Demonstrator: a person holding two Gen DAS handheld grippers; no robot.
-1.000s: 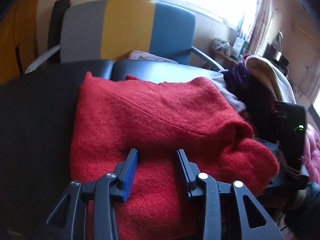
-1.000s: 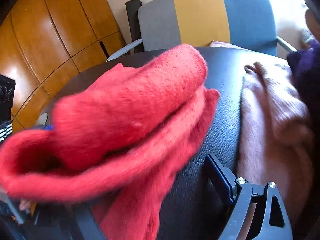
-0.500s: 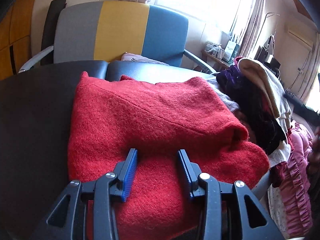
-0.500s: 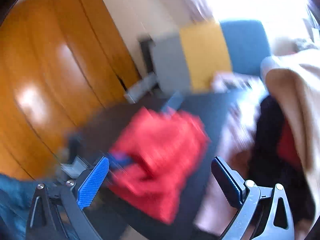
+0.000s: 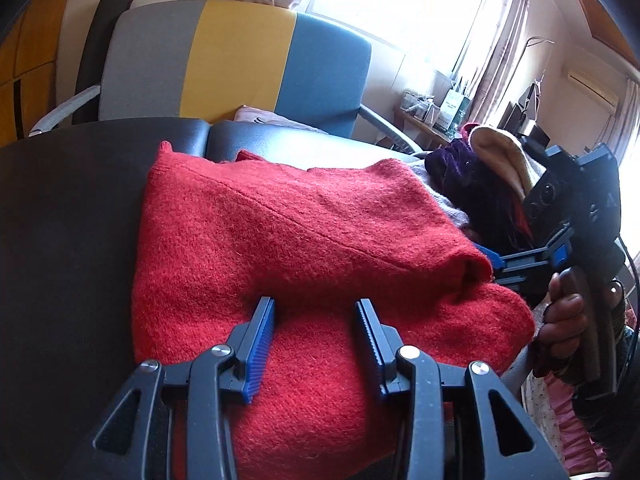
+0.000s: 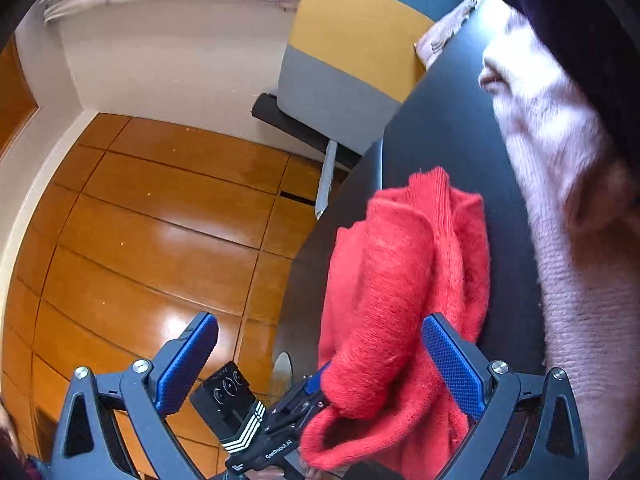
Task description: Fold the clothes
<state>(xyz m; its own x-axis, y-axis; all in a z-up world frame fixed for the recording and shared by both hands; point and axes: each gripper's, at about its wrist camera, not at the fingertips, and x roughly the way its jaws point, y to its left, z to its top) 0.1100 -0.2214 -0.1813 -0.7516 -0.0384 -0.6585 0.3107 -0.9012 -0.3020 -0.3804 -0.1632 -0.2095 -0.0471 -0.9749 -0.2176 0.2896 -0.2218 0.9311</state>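
Observation:
A folded red sweater [image 5: 288,240] lies on the black table [image 5: 60,220]. My left gripper [image 5: 314,305] rests on its near edge, jaws half apart, with red knit under and between the fingers and no visible pinch. My right gripper [image 6: 320,320] stands wide open and rolled on its side at the sweater's end [image 6: 400,280], holding nothing. Its right pad [image 6: 448,364] is in front of the knit. The left wrist view shows a hand [image 5: 560,320] carrying the right gripper [image 5: 496,268] just beyond the sweater's right end. From the right wrist view, the left gripper [image 6: 308,388] touches the sweater's lower roll.
A heap of clothes lies on the table's right side: a pale pink knit [image 6: 560,160], a dark purple garment [image 5: 452,168] and a beige one [image 5: 500,152]. Behind the table stands a grey, yellow and blue chair [image 5: 240,60]. Wooden wall panels [image 6: 140,220] stand behind the table's left edge.
The right gripper has drawn back from the red sweater, rolled over, and its jaws stand wider. The sweater's top fold now lies flat. The left gripper has stayed on the near edge.

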